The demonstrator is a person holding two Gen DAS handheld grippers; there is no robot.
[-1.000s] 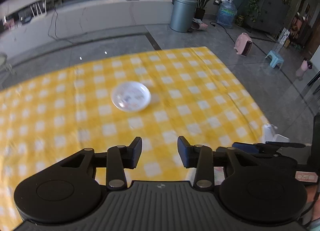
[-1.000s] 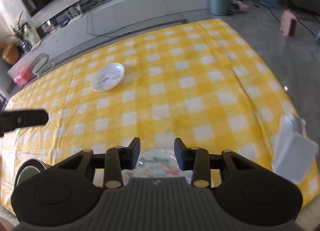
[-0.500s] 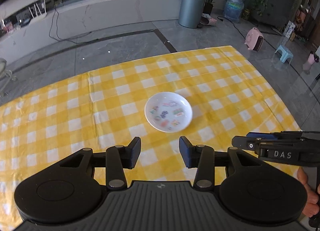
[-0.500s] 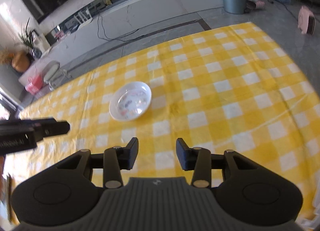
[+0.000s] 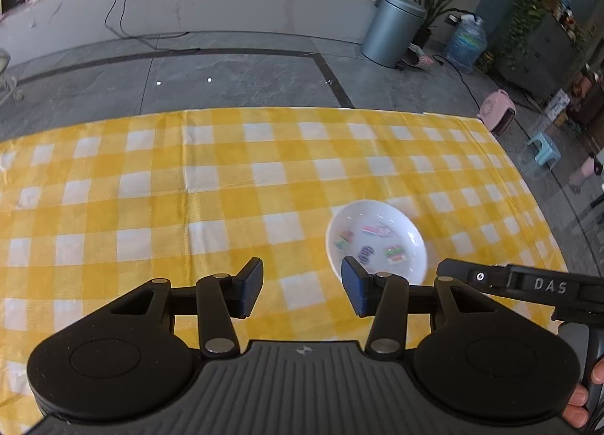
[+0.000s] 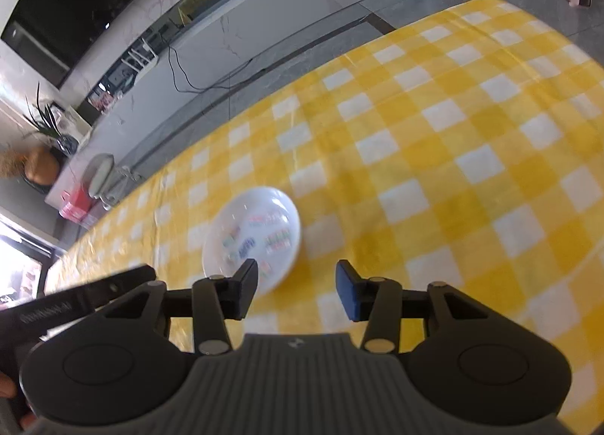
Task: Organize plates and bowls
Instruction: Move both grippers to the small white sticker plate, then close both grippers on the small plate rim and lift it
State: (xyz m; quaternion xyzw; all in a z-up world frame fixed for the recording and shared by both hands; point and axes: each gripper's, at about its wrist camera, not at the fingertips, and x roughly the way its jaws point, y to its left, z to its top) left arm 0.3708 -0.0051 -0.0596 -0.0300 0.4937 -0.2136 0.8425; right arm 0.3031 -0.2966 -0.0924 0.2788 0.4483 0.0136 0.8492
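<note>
A home living room is showing ahead of the gripper: a checked tablecloth (image 5: 226,186) is covering the table, a TV (image 6: 75,1) is hanging above a long ledge (image 5: 226,1), and plants (image 5: 528,1) are standing far right.

A small white plate (image 5: 377,237) with colourful small pictures inside lies flat, right side up, on the yellow and white checked tablecloth (image 5: 188,186). Nothing is on it.
</note>
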